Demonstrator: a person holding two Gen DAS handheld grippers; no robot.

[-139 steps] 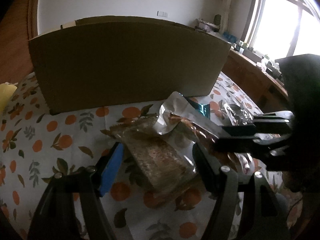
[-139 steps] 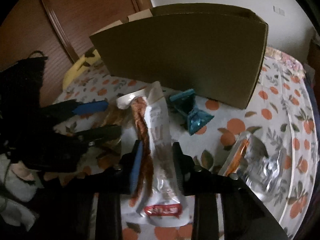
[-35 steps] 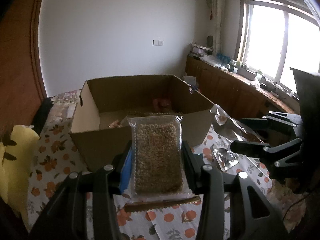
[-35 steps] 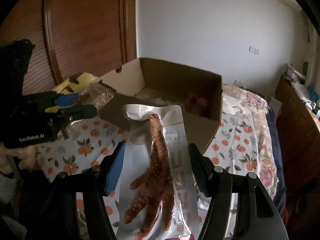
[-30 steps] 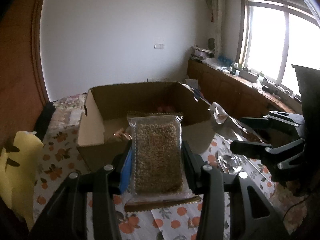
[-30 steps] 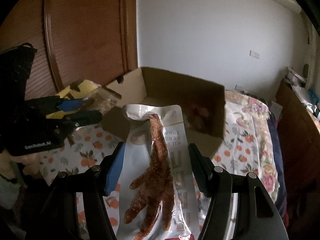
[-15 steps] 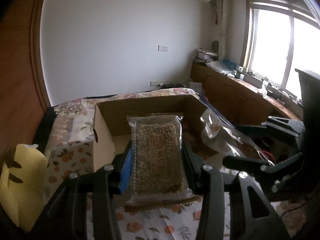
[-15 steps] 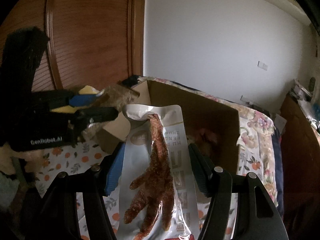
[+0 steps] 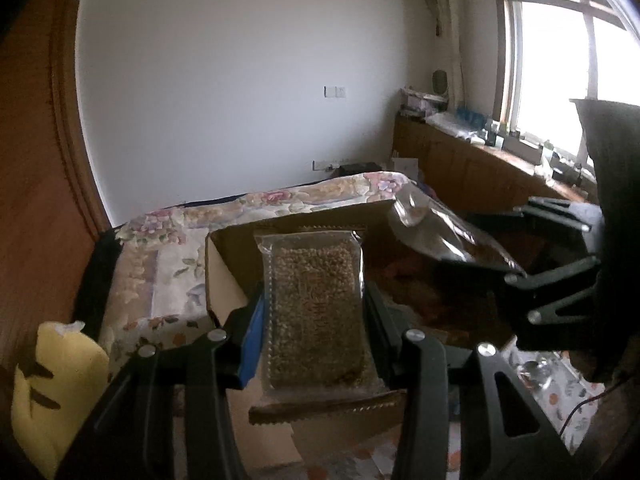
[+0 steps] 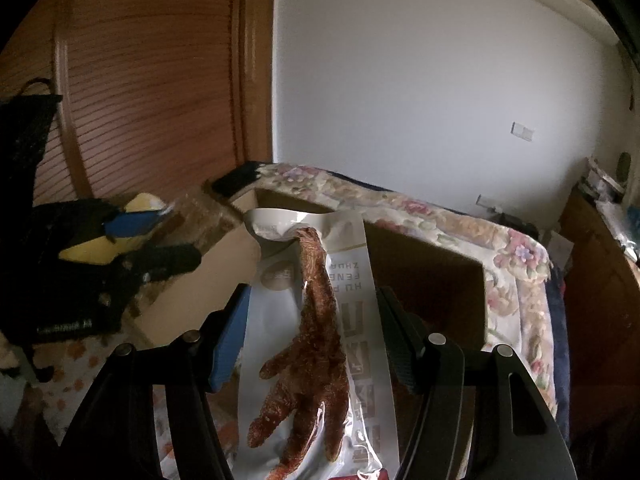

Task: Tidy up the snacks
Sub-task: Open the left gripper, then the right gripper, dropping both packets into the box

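My left gripper is shut on a clear packet of brown grain snack, held above the open cardboard box. My right gripper is shut on a silver packet showing a brown chicken foot, also over the box. In the left wrist view the right gripper with its silver packet hangs over the box's right side. Seen from the right wrist, the left gripper holds the grain packet at the box's left wall. Reddish snacks lie in the box, dimly lit.
The box stands on an orange-print cloth over a bed with a floral cover. A yellow cushion lies at the left. A wooden door and white wall stand behind. A shiny packet lies on the cloth.
Both grippers have travelled forward with their packets, from in front of the box to over its opening. The box now fills the lower views and its near wall has passed beneath.
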